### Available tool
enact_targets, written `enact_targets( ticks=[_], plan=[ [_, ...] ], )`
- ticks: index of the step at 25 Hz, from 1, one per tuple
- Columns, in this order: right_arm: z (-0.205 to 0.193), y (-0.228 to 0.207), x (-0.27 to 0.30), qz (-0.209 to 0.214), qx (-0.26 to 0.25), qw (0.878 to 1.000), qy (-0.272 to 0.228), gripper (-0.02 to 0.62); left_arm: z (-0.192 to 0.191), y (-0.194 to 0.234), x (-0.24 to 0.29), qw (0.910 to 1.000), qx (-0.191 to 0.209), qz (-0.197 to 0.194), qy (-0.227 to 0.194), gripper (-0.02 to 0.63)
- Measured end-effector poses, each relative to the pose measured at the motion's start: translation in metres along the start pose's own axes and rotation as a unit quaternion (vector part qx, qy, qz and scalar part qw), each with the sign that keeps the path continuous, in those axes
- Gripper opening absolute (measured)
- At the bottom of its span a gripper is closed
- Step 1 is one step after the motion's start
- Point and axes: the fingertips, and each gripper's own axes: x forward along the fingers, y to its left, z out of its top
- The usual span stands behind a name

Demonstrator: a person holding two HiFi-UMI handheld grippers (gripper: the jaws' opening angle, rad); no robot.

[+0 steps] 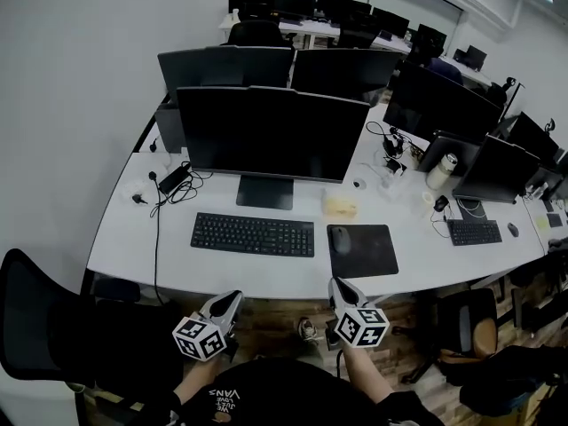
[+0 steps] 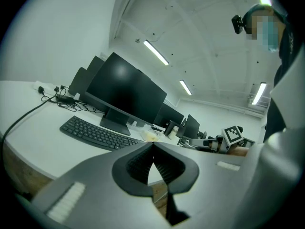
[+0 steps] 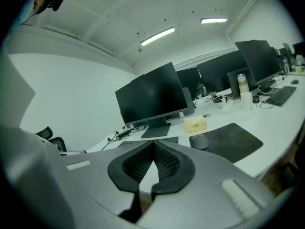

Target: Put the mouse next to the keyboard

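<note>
Nearest: black shirt (image 1: 266,396) with white "VANS" print, seen upside down; the smaller lines beside it aren't legible. Left gripper (image 1: 232,297) and right gripper (image 1: 338,284) are both grey moulded plastic with ribbed black pads. Each has its jaws together, tips meeting, nothing between them. Both hang off the near edge of the surface (image 1: 142,242), well apart from the mouse. The marker cubes (image 1: 361,327) carry black-and-white square codes, no text. The surface is smooth matte white with a curved front edge. The mouse (image 1: 340,239) is dark grey, a smooth rounded oval with a low profile; no logo readable. It lies on the far-left corner of a black rectangular mouse pad (image 1: 371,256), which is flat and matte with a fabric look. That puts it to the right of the keyboard (image 1: 253,234), near its right end but not touching. The keyboard is black, full-size and low, with flat keys; legends are too small to read. Behind the pad sits a small pale-yellow box (image 1: 340,205) with one dark mark on its front that I can't read. Behind the keyboard stands a black monitor (image 1: 271,136), screen dark and glossy, on a flat rectangular foot. Black cables (image 1: 173,189) loop to its left. Further back are more dark monitors, and a neighbouring desk to the right has a white cylindrical bottle (image 1: 441,171).
</note>
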Motion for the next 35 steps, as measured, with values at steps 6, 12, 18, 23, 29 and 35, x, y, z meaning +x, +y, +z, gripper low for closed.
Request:
enact_targets(
  ticks=[6,12,18,23,29,35],
  plan=[
    [-0.029,0.017,-0.01,0.002,0.0,1.0,0.016,0.005,-0.012,0.003,-0.021,1.0,-0.002,-0.003,0.002,0.002],
    [-0.058,0.031,-0.014,0.004,-0.001,0.999,0.042,0.005,-0.024,0.01,-0.037,0.9999,-0.007,-0.002,0.012,0.002],
    [-0.075,0.036,-0.025,-0.009,-0.005,0.998,0.059,0.005,-0.029,0.004,-0.043,0.9997,0.002,-0.01,0.02,0.002],
    [-0.079,0.031,-0.031,-0.018,-0.009,0.998,0.063,0.005,-0.032,0.006,-0.04,0.9997,0.0,-0.014,0.021,0.002],
    [-0.076,0.027,-0.033,-0.02,-0.009,0.998,0.06,0.005,-0.036,-0.002,-0.031,0.9993,0.003,-0.027,0.025,0.002],
    [-0.067,0.025,-0.032,-0.015,-0.008,0.998,0.053,0.005,-0.036,-0.01,-0.025,0.999,0.007,-0.033,0.029,0.002]
  ],
)
